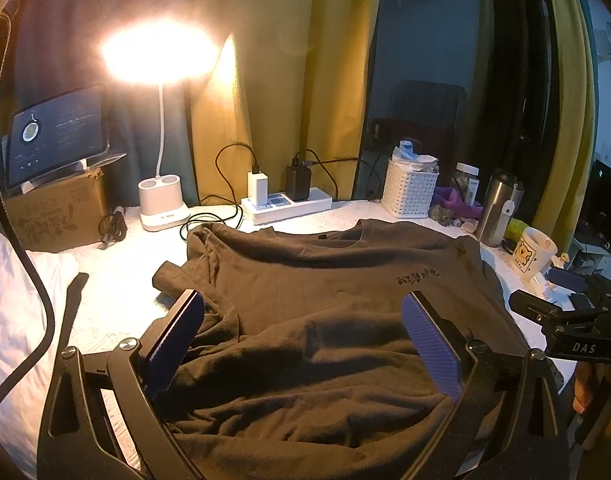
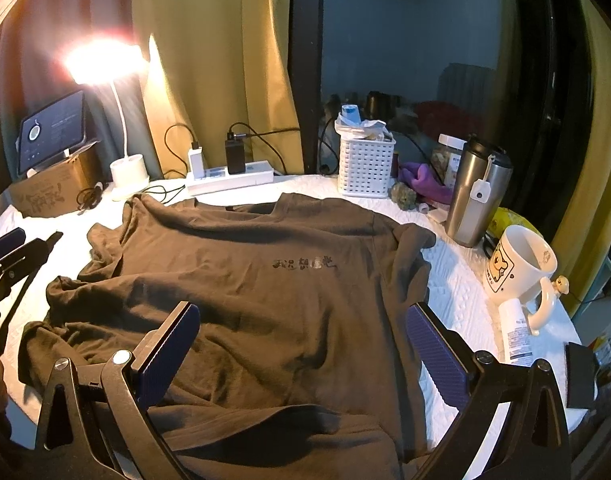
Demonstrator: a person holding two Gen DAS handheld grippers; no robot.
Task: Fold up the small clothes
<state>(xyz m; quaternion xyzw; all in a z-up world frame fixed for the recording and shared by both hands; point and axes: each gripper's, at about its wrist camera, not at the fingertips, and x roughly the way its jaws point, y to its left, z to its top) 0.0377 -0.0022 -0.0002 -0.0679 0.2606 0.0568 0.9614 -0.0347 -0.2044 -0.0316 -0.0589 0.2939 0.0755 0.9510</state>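
Your left gripper [image 1: 303,344] is wide open over the crumpled dark brown T-shirt [image 1: 325,300] on the white table [image 1: 117,280]. The bright white lamp [image 1: 161,184] stands behind it.

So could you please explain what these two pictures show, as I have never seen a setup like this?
No robot here: a person holds a two-finger claw in each hand, and each claw carries a camera looking forward along its fingers. One picture comes from the left claw, the other from the right claw. Both are open and hold nothing. Beneath them a brown T-shirt lies spread, still wrinkled, on a white padded surface. Around it stand a lit desk lamp, a power strip, a white basket, a steel tumbler and a bear mug.
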